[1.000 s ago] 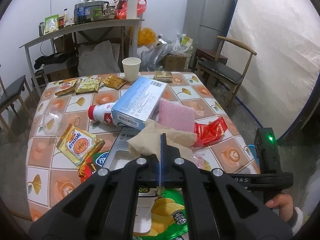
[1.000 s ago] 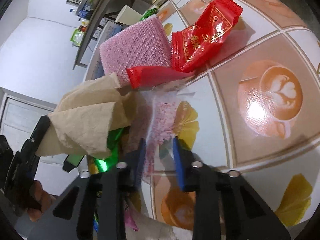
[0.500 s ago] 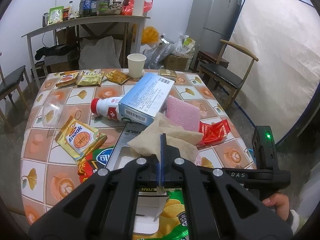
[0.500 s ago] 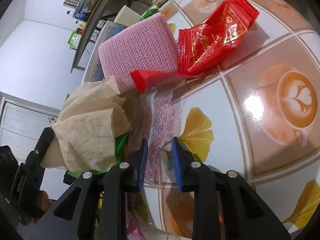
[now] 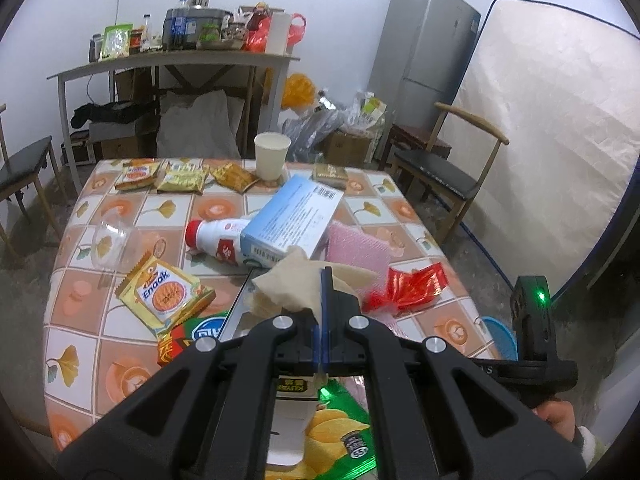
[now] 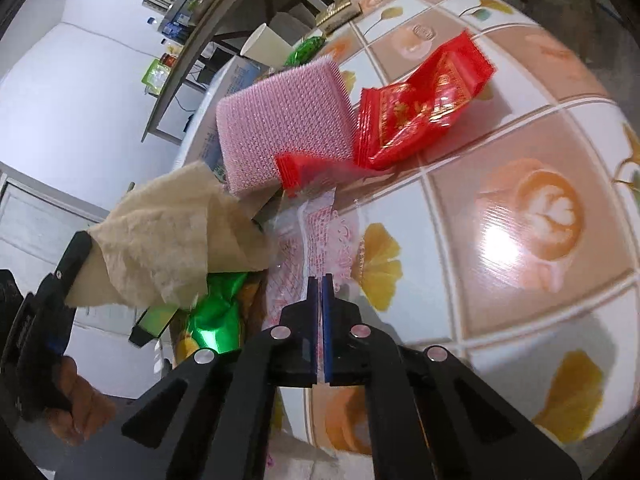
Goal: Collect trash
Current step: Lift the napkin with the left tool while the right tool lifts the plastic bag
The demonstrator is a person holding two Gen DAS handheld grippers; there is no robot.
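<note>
My left gripper (image 5: pixel 323 280) is shut on a crumpled beige paper napkin (image 5: pixel 296 284) and holds it above the table; the napkin also shows in the right wrist view (image 6: pixel 168 240). My right gripper (image 6: pixel 321 284) is shut on a clear wrapper with pink print (image 6: pixel 320 240) that lies on the tiled table (image 6: pixel 520 208). A red snack wrapper (image 6: pixel 420 112) lies just beyond it, beside a pink scrubbing pad (image 6: pixel 280 120). The red wrapper (image 5: pixel 408 286) and pad (image 5: pixel 356 244) also show in the left wrist view.
On the table: a blue-white box (image 5: pixel 292 220), a white bottle with red cap (image 5: pixel 216 236), an Enaak biscuit pack (image 5: pixel 164 296), a paper cup (image 5: pixel 272 156), a green chip bag (image 5: pixel 336 436), several small snack packs (image 5: pixel 180 176). A chair (image 5: pixel 448 176) stands at right.
My right gripper's jaws have closed on the clear pink-printed wrapper. My left gripper has lifted a little with the napkin still in it.
</note>
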